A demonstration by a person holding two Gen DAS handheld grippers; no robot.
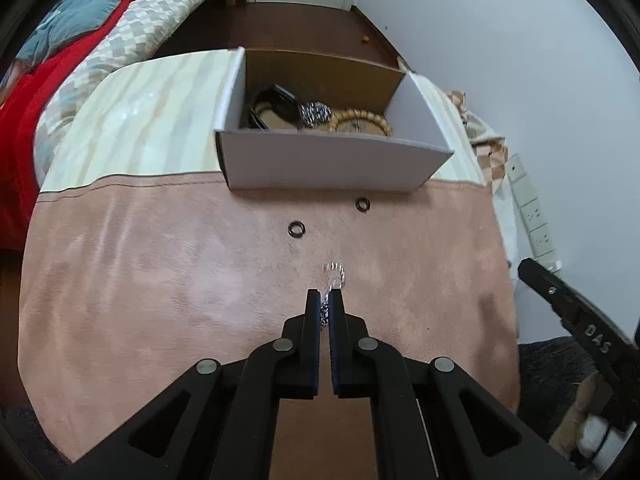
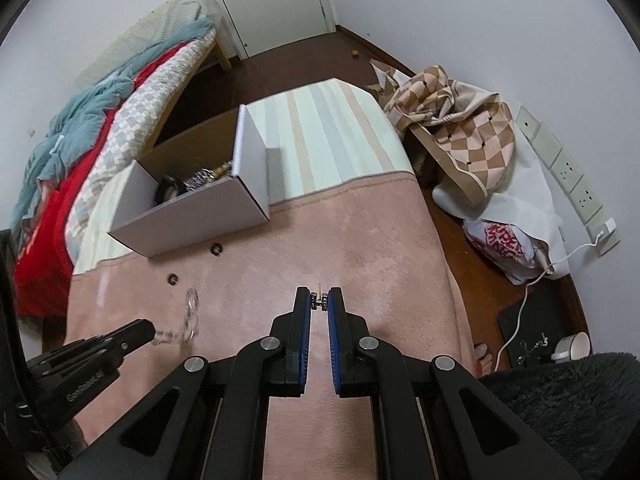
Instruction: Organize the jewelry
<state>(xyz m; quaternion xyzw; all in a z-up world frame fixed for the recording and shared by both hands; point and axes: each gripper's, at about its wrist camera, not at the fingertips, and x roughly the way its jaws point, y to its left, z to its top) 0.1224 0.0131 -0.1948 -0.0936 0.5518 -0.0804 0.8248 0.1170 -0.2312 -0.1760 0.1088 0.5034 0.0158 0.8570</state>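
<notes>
A: Over the pink desk (image 1: 160, 280), left tool (image 1: 325, 304) is clenched on a silver chain (image 1: 334, 276), which hangs limp: light, slippery, grip near its end.

B: Right tool (image 2: 319, 302)?

A: Clamped on 1 tiny earring-like piece (image 2: 319, 300), hard to tell. Stiff, easily dropped.

B: Count?

A: 2 dark rings (image 1: 297, 229) on the desk, 1 box (image 1: 332, 168).

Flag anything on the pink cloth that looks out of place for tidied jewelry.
Two dark rings, one and another, lie loose on the pink cloth just in front of the white box, while the watch and bead bracelet are already inside. Nothing looks spilled or damaged.
</notes>
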